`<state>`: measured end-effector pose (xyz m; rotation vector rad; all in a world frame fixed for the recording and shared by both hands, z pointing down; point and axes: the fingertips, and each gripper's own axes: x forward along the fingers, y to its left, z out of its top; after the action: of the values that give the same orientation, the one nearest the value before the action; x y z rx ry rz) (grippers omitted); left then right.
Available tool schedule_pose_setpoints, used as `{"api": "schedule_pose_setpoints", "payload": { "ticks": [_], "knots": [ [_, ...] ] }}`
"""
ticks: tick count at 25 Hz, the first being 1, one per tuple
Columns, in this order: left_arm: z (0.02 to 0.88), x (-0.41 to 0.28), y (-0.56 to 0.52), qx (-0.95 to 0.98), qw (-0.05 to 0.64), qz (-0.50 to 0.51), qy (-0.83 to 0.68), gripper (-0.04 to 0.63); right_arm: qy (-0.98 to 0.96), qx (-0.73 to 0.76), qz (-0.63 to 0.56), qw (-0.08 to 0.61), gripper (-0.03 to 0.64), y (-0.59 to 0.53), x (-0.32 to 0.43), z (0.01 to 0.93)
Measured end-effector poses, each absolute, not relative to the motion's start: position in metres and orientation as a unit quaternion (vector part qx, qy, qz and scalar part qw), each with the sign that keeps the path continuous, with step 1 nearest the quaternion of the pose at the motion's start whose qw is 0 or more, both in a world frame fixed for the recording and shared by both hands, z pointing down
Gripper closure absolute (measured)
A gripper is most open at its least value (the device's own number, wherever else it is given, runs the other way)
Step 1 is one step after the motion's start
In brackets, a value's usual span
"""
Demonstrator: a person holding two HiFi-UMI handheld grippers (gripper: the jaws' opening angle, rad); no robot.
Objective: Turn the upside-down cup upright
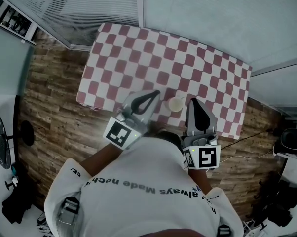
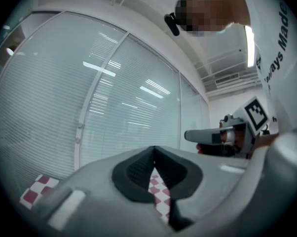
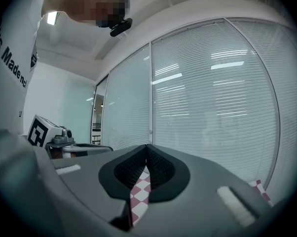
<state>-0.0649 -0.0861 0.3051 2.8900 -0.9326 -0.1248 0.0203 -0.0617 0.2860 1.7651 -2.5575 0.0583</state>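
Left tool (image 1: 155, 94) is closed, pad against pad, with nothing between. The right tool (image 1: 193, 101) is closed and empty as well. Both point out over the tabletop's (image 1: 188, 58) 6 o'clock edge in the head view, each held by a hand under its marker cube. The cup (image 1: 176, 104) stands on the tabletop between the two tips, near that same edge. The left tool is at its 9 o'clock and the right tool just beside it at 3 o'clock, and neither touches it. It is pale and round from above, too small to tell whether its mouth faces up or down.

Red-and-white checks cover the tabletop from edge to edge, and the cup is the only thing on it. Each gripper view shows a strip of the same checks below its closed pads.

Wood-plank floor (image 1: 50, 98) runs around the tabletop from 9 o'clock to 3 o'clock. Glass walls with lowered blinds (image 1: 212, 14) close off the 12 o'clock side and fill both gripper views, reflecting long ceiling lights. A shelf (image 1: 10, 19) sits at 10 o'clock, a round black fan (image 1: 0, 139) at 8 o'clock, and a thin cable (image 1: 247, 137) crosses the floor at 4 o'clock. The person's white shirt (image 1: 153, 186) fills the 6 o'clock part of the head view.
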Motion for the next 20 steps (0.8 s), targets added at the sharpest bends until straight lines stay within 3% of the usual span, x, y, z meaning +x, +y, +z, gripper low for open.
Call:
{"api": "schedule_pose_setpoints", "payload": {
  "ticks": [18, 20],
  "knots": [
    [0.318, -0.008, -0.084, 0.953, 0.061, -0.032, -0.296, 0.592, -0.828, 0.558, 0.034, 0.029, 0.613, -0.055, 0.071, 0.302],
    [0.323, -0.008, -0.082, 0.953, 0.062, -0.029, -0.295, 0.592, -0.833, 0.551, 0.039, 0.033, 0.588, -0.053, 0.069, 0.31]
  ]
}}
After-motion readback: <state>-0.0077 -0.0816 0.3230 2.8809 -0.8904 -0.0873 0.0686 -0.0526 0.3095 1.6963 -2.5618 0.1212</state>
